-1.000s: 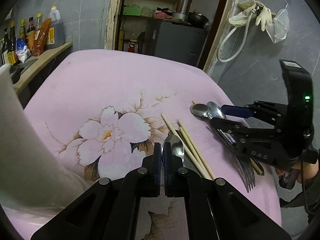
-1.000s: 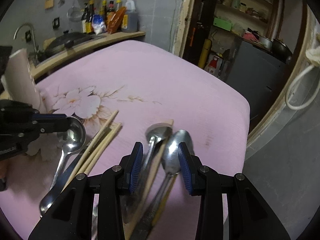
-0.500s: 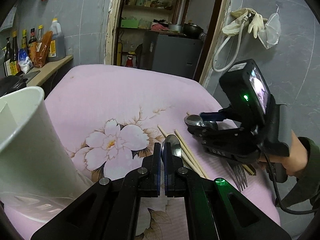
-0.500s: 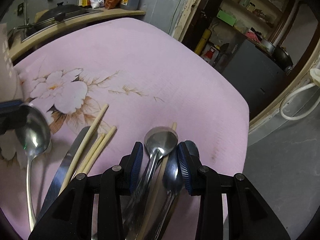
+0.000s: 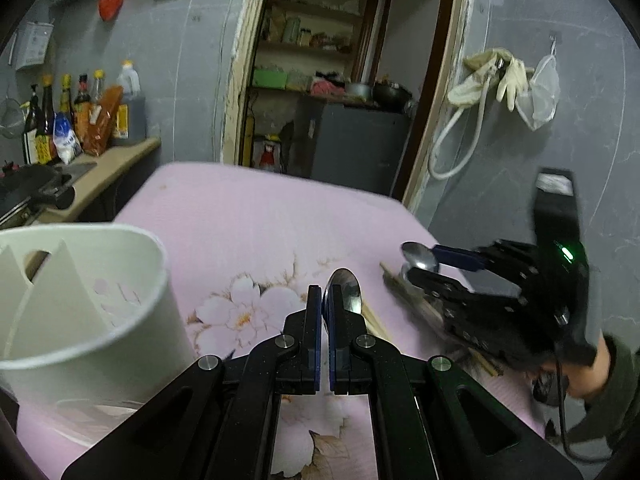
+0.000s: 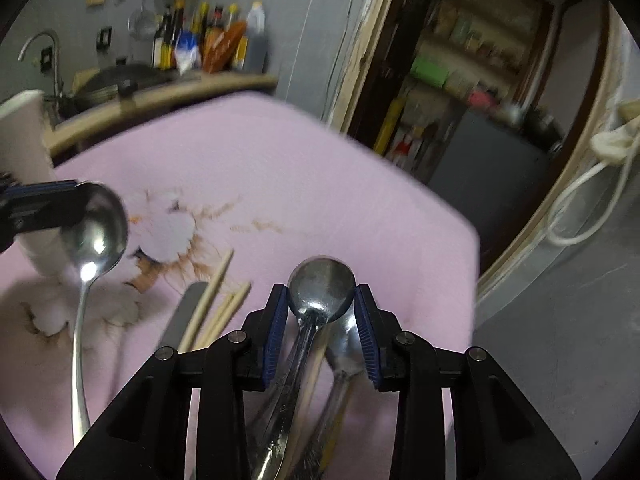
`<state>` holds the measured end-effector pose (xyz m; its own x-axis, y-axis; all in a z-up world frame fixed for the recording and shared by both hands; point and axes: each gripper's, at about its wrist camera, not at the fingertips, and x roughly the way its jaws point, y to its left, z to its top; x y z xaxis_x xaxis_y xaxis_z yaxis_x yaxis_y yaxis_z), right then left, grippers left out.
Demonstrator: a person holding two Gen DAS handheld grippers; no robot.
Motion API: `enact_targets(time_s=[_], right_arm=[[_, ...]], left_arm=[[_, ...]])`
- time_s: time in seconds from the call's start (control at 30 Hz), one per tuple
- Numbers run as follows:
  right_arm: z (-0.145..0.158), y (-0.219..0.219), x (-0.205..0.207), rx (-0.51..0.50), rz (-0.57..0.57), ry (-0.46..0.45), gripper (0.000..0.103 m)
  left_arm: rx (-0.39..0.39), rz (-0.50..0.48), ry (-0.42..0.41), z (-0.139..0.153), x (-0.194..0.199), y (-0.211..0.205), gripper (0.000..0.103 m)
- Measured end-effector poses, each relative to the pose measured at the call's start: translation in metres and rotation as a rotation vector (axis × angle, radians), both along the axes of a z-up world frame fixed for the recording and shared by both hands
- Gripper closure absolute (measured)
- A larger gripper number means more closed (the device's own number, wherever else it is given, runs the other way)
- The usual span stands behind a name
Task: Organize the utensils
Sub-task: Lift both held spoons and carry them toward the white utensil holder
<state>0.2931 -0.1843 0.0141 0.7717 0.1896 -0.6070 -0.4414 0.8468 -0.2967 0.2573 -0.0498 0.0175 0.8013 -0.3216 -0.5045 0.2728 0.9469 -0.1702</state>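
The left gripper [image 5: 325, 322] is seen with its blue-padded fingers [image 5: 315, 312] nearly closed on a polished steel spoon [image 5: 345, 294], whose bowl projects forward past the fingertips. In the right wrist view the same spoon [image 6: 94, 236] is held above the pink floral tablecloth [image 6: 280, 184], bowl uppermost and handle trailing down toward the lower edge, its long axis close to vertical in that view. A white divided plastic utensil holder [image 5: 80, 304] stands just left of the left gripper. The right gripper [image 6: 321, 322] is shown partly open, its pads set either side of the bowl of a second steel spoon [image 6: 322, 290]; firm contact cannot be told. That spoon's bowl points away from the camera, its handle running back between the fingers. A third spoon [image 6: 344, 344] lies beneath it. Pale wooden chopsticks [image 6: 218, 300] and a flat steel knife [image 6: 182, 316] lie on the cloth to the left, roughly parallel.
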Motion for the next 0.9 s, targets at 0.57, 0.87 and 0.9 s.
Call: enact_targets(time_s=[0.57, 0.87, 0.9], right_arm=[[0.029, 0.001, -0.086, 0.041, -0.032, -0.521, 0.072], [0.077, 0.01, -0.097, 0.16, -0.002, -0.613, 0.072], [0.082, 0.014, -0.099, 0.168, 0.006, -0.622, 0.072]], left_arm=[[-0.009, 0.07, -0.197, 0.027, -0.028, 0.006, 0.102], [0.066, 0.144, -0.317, 0.064, -0.059, 0.019, 0.102], [0.074, 0.155, -0.325, 0.07, -0.063, 0.025, 0.102]])
